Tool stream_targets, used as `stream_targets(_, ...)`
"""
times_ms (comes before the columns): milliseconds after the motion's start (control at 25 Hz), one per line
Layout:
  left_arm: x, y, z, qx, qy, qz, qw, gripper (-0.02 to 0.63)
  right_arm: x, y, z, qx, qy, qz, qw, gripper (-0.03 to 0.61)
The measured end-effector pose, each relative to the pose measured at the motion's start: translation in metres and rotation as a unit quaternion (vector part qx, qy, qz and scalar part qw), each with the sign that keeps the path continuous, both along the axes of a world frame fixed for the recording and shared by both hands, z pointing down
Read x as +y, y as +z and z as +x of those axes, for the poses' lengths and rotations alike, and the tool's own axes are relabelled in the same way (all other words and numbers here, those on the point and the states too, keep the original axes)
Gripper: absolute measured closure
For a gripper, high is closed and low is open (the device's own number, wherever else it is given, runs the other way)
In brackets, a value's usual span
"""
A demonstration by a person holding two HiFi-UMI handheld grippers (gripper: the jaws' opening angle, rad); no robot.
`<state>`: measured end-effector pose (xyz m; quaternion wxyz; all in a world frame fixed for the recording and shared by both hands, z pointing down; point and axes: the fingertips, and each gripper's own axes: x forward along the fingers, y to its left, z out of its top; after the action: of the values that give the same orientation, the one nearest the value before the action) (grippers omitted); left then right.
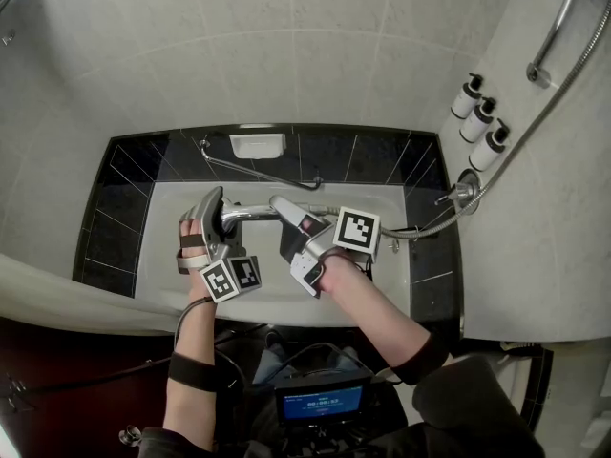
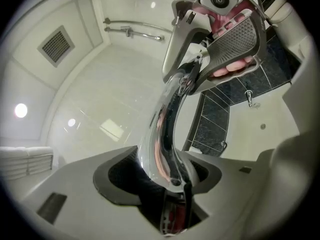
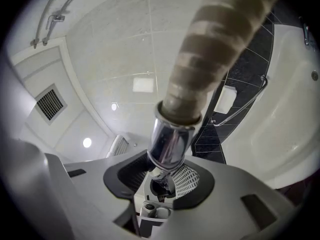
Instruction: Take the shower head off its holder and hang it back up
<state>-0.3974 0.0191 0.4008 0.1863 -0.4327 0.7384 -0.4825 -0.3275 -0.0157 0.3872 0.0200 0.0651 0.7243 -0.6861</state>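
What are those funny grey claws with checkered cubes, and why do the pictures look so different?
No robot here: a person holds a squeeze-claw, called a gripper, in each hand. The head view comes from a camera on the person's head, looking down into a white bathtub. The two round pictures come from cameras riding on each gripper. The left gripper clamps the shiny shower head at its wide end; the right gripper clamps the end where the hose joins. Three bottles sit on the wall.

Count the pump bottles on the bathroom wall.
3, side by side in a diagonal row on the right-hand wall in the head view: top bottle, middle bottle, bottom bottle. None appears hidden.
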Motion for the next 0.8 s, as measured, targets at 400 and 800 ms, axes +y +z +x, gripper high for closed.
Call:
stream_targets(400,-0.009,-0.006,-0.002,-0.002,0.004,-0.008,1.0,0.35,-0.007,-0.006,-0.001,-0.005,0.006,0.016,1.0,0.408)
stream_targets(800,-0.029,-0.029,-0.01,-0.015,0.011,0.0,0.9998,0.351,-0.023,-0.024,0.005,-0.02,0.023,0.022,0.999,0.407)
